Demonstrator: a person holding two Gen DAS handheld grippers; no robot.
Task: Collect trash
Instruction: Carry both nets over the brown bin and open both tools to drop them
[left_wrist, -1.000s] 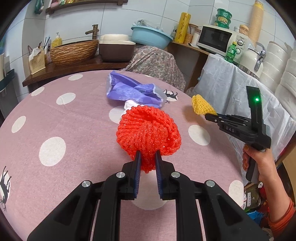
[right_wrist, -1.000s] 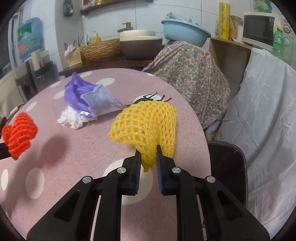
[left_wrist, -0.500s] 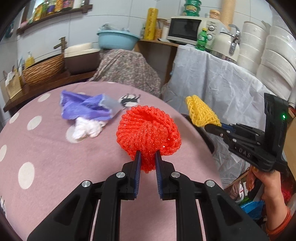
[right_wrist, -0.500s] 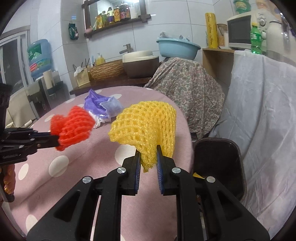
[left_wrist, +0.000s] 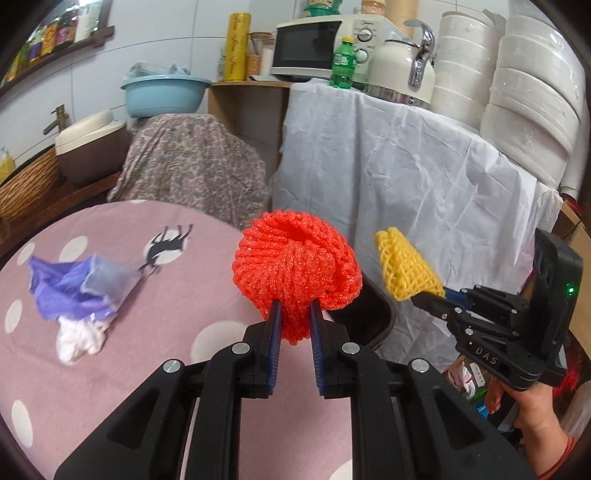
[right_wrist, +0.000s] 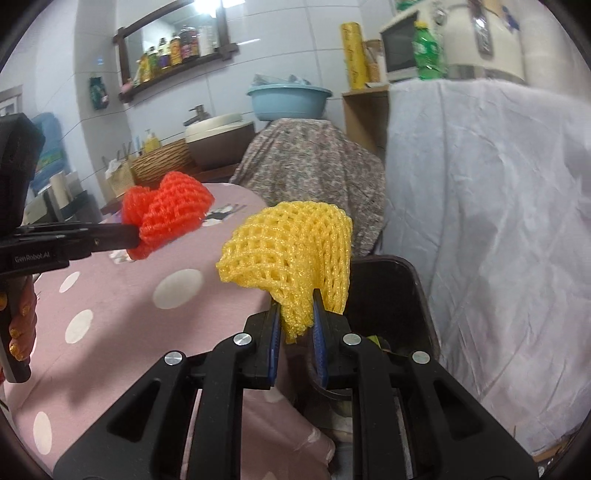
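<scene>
Two grippers clamp nets: left gripper (left_wrist: 295, 314) red net (left_wrist: 295, 269), right gripper (right_wrist: 297, 314) yellow net (right_wrist: 288, 254).

A crumpled red foam net (left_wrist: 297, 267) and a folded yellow one (right_wrist: 291, 254) hang in mid-air near a dark bin (right_wrist: 402, 295); purple bag (left_wrist: 79, 290) and white tissue (left_wrist: 79, 339) lie on the table.

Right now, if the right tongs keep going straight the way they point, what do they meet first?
Most likely the dark bin beside the table: the right tongs, shut on the yellow foam net, aim down toward its open mouth. Beyond it hangs the white cloth. Depth is hard to judge.
</scene>
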